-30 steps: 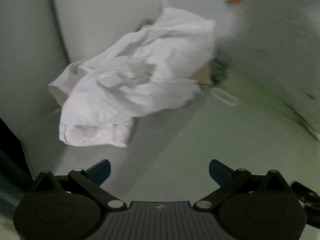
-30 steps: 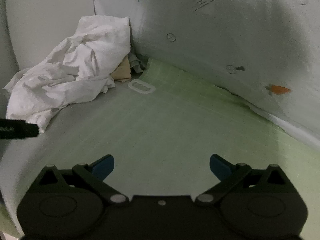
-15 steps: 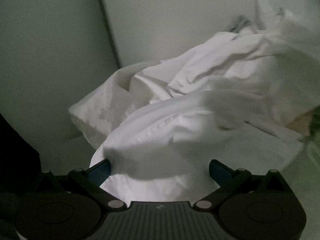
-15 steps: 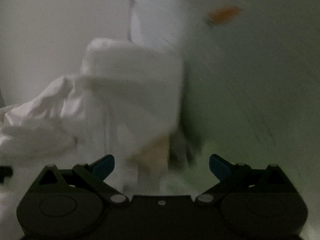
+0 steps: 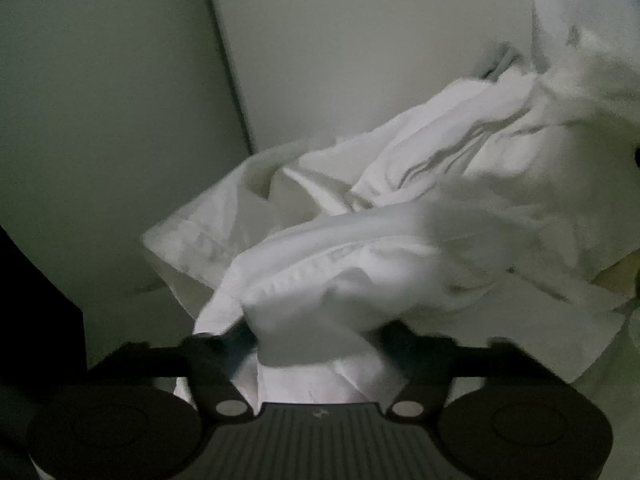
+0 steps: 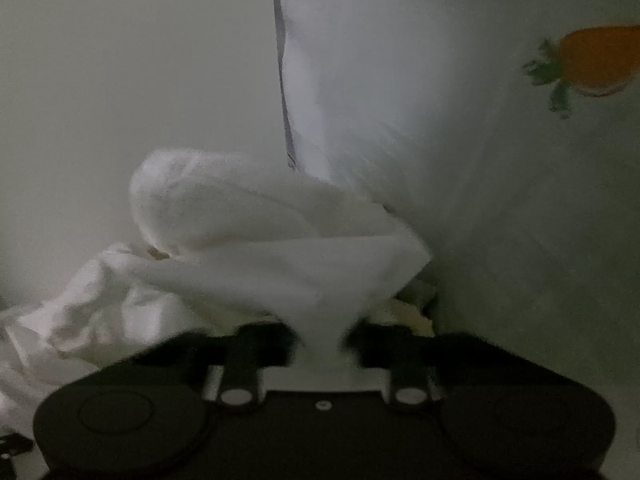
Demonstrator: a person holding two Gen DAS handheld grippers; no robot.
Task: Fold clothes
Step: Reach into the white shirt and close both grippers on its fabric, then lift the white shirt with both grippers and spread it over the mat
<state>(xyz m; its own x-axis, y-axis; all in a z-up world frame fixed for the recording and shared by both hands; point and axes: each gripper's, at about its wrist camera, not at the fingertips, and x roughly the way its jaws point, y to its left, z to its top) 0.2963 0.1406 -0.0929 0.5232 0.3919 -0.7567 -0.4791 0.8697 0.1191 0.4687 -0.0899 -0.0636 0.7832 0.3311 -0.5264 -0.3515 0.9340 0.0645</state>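
1. The white garment (image 5: 400,208) is a crumpled heap shoved into the corner where two pale walls meet, and it fills most of what I see from the left wrist, spreading from about 6 o'clock up toward 2 o'clock.

2. My left claw (image 5: 316,332) has its two fingers pressed in on a thick hemmed fold of that garment at 6 o'clock. The fabric bulges out between the fingers and they're blurry, but it looks like a proper pinch on the cloth.

3. My right claw (image 6: 322,338) is nipped tight on a narrow bunch of the same white garment (image 6: 256,240). The cloth fans out from the fingers like a funnel, going up toward 11 o'clock into a soft rounded fold.

4. More rumpled white cloth trails off to 8 o'clock in the right wrist view.

5. Just beside my right fingers at 4 o'clock there's a bit of tan fabric (image 6: 412,314) poking out from under the pile.

6. Further out, a wall seam (image 5: 226,60) runs up toward 11 o'clock on the left side.

7. On the right side a pale sheet hangs at 2 o'clock with an orange carrot print (image 6: 596,60) on it.
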